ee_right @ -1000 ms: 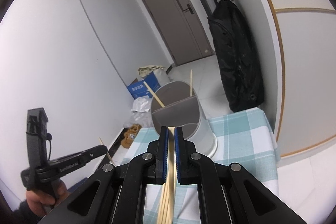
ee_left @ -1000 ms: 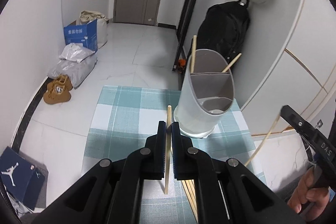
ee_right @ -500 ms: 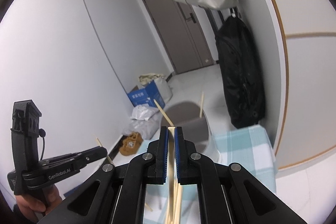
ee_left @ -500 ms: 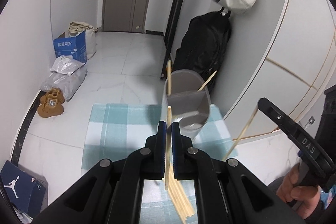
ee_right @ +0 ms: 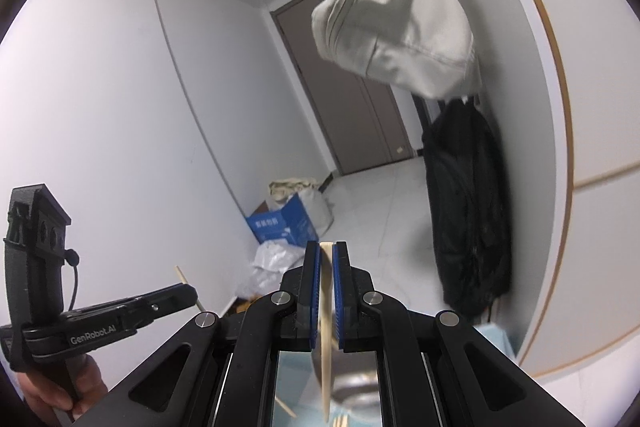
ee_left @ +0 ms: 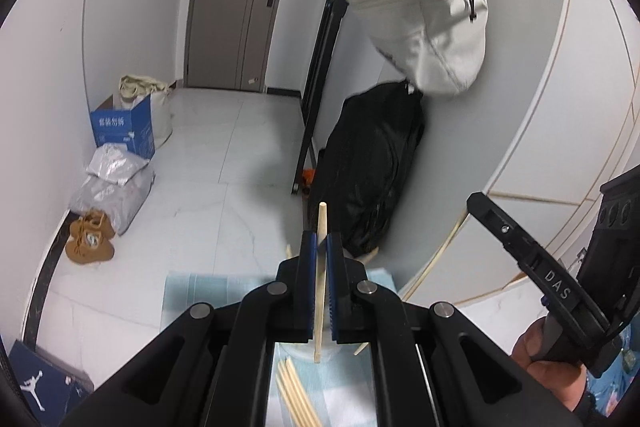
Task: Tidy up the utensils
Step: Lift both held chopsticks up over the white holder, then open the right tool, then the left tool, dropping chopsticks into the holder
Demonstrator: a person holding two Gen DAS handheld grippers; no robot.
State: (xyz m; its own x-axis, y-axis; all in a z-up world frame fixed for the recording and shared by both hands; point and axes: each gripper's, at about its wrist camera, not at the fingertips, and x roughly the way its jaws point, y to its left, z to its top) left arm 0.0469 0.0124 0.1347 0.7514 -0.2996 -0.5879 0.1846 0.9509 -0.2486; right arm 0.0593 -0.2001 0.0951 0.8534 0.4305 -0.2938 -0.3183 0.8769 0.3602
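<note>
— Where I stand, looking along the left tongs (ee_left: pixel 319 247), their blue pads are pressed onto a single chopstick (ee_left: pixel 320 275); it stands nearly upright, its tip poking above the pads and its lower end hanging free over the checked cloth (ee_left: pixel 188 291).

— And below it?

— More loose chopsticks (ee_left: pixel 296 395) lie on the cloth-covered surface, fanned out between the tongs' arms. Just past the pads, two stick ends (ee_left: pixel 370 255) jut up; the holder they sit in is mostly hidden behind the tongs in that view.

— Over to the right?

— The right tongs (ee_right: pixel 327 255) are likewise clamped on a second chopstick (ee_right: pixel 326 327), held almost vertical. Under it, the right camera shows the grey holder's (ee_right: pixel 356 391) inside, directly beneath the stick's lower end, with another stick (ee_right: pixel 288 409) leaning near it.

— Can each pair see the other?

— Yes. From the left camera, the right tongs sit at the far right with their stick slanting down toward the surface; from the right camera, the left tongs sit at the far left, stick tip showing above them.

— Anything else around?

— A pale bag (ee_left: pixel 432 27) hangs on the wall above a black backpack (ee_left: pixel 372 167).
</note>
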